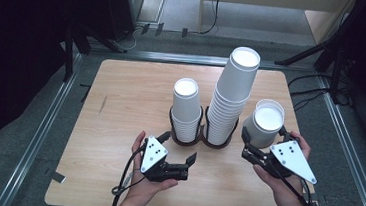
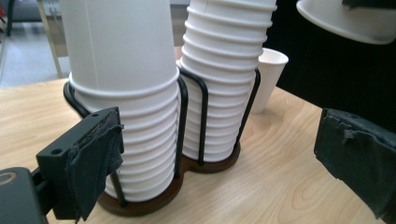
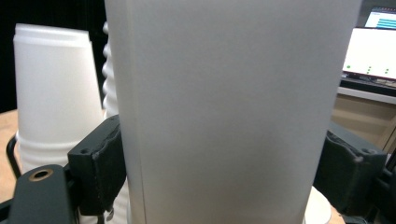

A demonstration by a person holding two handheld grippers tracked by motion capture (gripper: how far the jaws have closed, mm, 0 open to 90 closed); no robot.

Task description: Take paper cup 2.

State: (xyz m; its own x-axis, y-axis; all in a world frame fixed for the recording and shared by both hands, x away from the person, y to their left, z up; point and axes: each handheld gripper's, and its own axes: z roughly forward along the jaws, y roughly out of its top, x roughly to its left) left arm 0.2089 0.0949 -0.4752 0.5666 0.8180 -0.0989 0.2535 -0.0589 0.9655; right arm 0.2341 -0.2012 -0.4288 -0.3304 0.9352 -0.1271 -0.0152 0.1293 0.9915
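A dark two-ring cup holder [image 1: 199, 140] stands mid-table with two stacks of upside-down white paper cups: a short stack [image 1: 186, 108] on the left and a tall, leaning stack [image 1: 230, 94] on the right. My right gripper [image 1: 266, 135] is shut on a single white cup [image 1: 265, 124], held bottom-up to the right of the tall stack; its wall sits between the pads [image 3: 105, 158]. An upright cup [image 2: 270, 77] stands on the table behind the holder. My left gripper [image 1: 178, 149] is open and holds nothing, just in front of the short stack [image 2: 126, 93].
The wooden table [image 1: 121, 102] has bare room at left and along the front. A metal rail [image 1: 42, 136] frames it on the floor. Tripod legs [image 1: 306, 53] and cables lie beyond the far edge. A lit monitor [image 3: 373, 51] stands off to the side.
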